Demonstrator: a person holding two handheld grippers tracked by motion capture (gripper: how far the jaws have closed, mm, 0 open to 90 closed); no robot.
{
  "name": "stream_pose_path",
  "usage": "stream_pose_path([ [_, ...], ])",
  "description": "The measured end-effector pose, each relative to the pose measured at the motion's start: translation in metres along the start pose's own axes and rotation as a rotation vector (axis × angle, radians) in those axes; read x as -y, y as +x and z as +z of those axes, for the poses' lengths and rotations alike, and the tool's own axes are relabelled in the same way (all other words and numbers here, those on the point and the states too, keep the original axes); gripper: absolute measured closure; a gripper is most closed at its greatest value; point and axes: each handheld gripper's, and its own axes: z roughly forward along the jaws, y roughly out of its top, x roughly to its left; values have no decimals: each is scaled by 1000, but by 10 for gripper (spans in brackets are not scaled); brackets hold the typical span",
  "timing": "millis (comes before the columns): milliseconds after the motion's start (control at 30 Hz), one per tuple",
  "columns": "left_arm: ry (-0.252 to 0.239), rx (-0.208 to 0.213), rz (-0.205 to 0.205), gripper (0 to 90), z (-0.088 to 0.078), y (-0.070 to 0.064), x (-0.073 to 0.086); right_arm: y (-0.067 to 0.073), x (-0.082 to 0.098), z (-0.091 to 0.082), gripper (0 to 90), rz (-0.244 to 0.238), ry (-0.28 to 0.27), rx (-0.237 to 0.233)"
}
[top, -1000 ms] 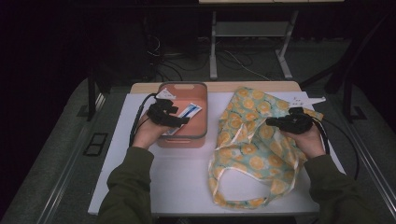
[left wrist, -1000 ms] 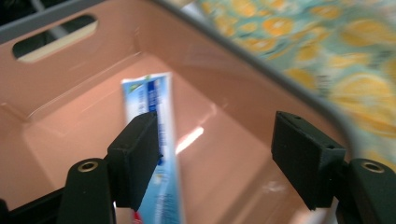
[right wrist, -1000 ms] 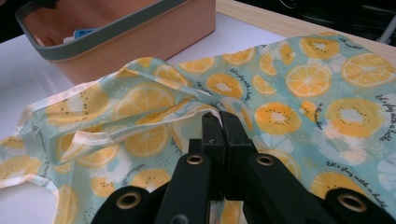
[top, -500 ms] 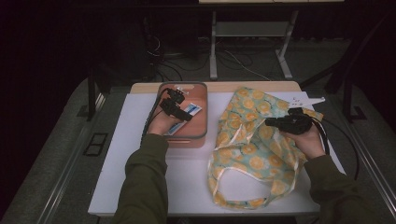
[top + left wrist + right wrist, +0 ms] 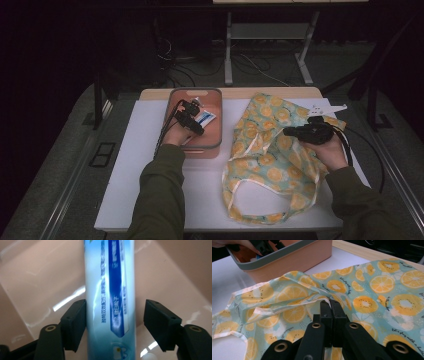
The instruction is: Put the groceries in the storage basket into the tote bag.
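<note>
A pink basin with a grey rim (image 5: 172,99) stands at the back left of the white mat. Inside it lies a white and blue tube (image 5: 207,118). My left gripper (image 5: 194,119) reaches down into the basin and is open, its jaws on either side of the tube (image 5: 107,277). The left jaw touches the tube and the right jaw stands apart from it. A light blue cloth bag with an orange-slice print (image 5: 270,147) lies spread at the right. My right gripper (image 5: 288,131) is shut on a folded hem of the bag (image 5: 367,290), close to its right edge.
The white mat (image 5: 132,165) covers most of the table, with bare room at the front left. A small white object (image 5: 327,107) lies at the back right beside the bag. The basin's wall (image 5: 294,257) stands just beyond the bag. The bag's handles loop toward the front edge.
My left gripper has moved forward and down into the basin until its jaws straddle the tube. The right gripper and the bag have stayed put.
</note>
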Motion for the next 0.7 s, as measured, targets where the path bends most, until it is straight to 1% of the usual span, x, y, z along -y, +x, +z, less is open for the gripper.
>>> stream_pose_path([
  [33,-2,4,-13,355,0,1,0,0,0,0,895,0,0,0],
  [100,-3,8,-25,395,-1,2,0,0,0,0,894,0,2,2],
  [167,-5,10,-25,442,-1,2,0,1,0,0,894,0,3,3],
  [267,-5,12,-26,474,-1,2,0,1,0,-1,895,-1,3,6],
  [333,-5,9,-21,523,-2,1,0,1,0,-1,895,-2,3,8],
  [400,-20,12,-27,586,-5,2,0,1,0,-1,895,-2,4,10],
  [433,-45,17,-41,651,-8,3,0,1,0,-1,895,-3,5,11],
  [467,-59,24,-62,707,-10,5,0,1,1,-1,895,-2,5,11],
  [500,-57,29,-66,723,-10,5,0,1,1,-1,895,-1,6,11],
  [533,-59,26,-60,729,-10,5,0,0,1,-1,894,-1,6,11],
  [600,-65,43,-67,743,-12,6,0,0,1,0,895,-3,7,13],
  [633,-69,45,-60,747,-13,5,0,0,1,-1,895,-3,7,13],
  [667,-82,41,-54,750,-15,5,-1,0,1,-1,895,-3,7,13],
  [700,-94,47,-58,752,-17,5,-1,0,1,-1,895,-2,6,13],
])
